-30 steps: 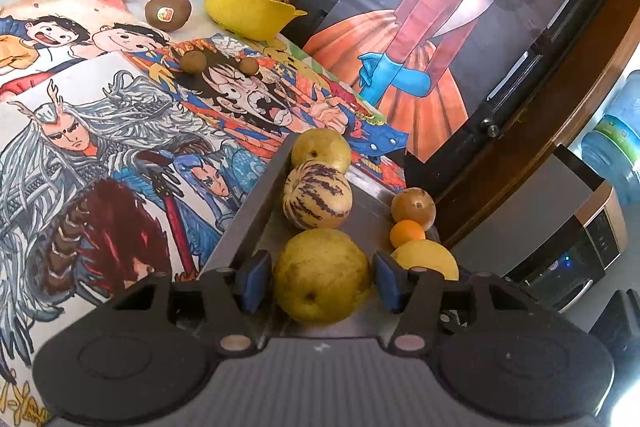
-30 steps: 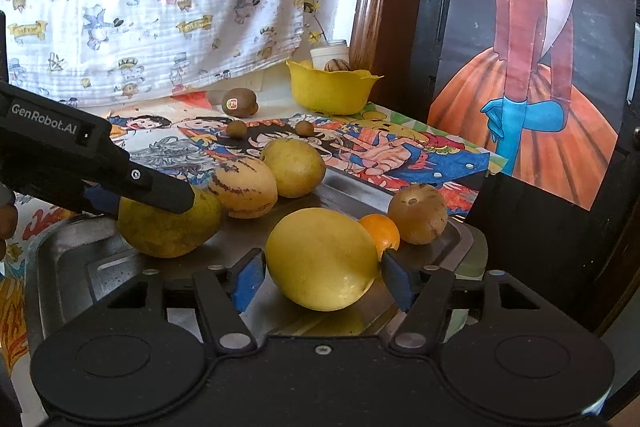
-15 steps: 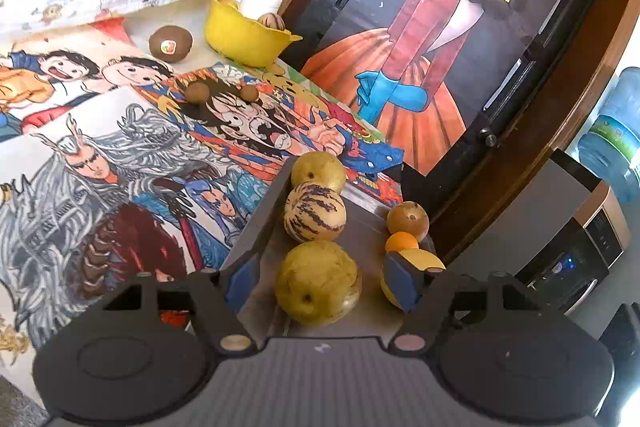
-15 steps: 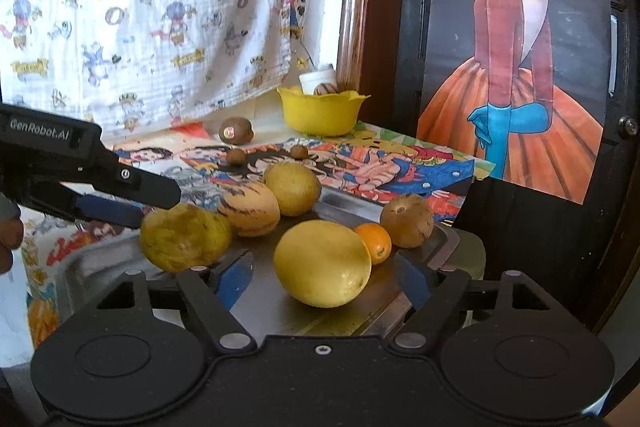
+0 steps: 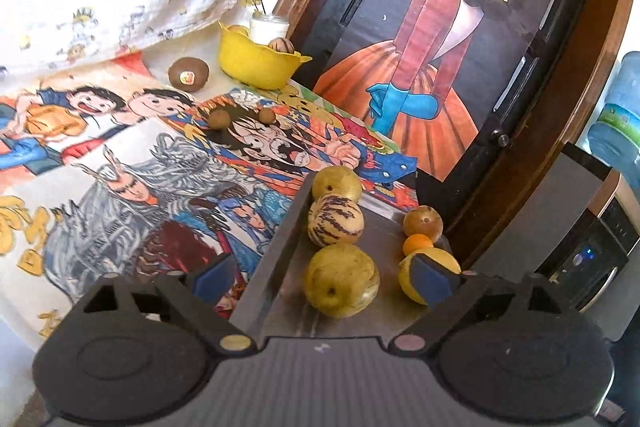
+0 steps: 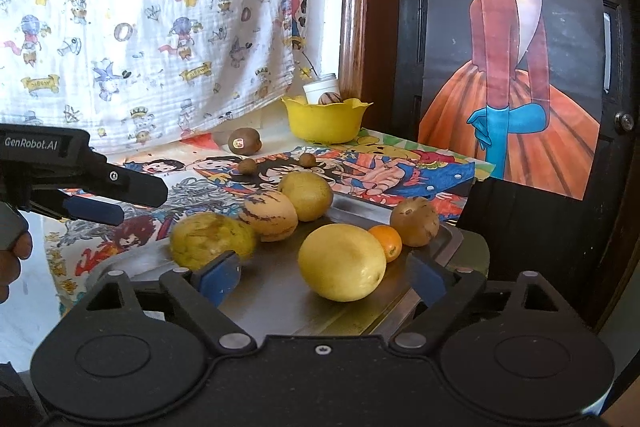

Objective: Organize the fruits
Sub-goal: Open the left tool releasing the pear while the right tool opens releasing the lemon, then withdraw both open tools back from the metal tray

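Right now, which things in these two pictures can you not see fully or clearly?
- Yellow bowl: its contents, hidden by its wall in both views except one striped fruit.
- Lemon, left wrist view: partly behind a finger pad.
- Kiwi sticker: too small to read.
- Tray near edge: covered by the gripper body.

Both grippers (just opening) empty-jawed
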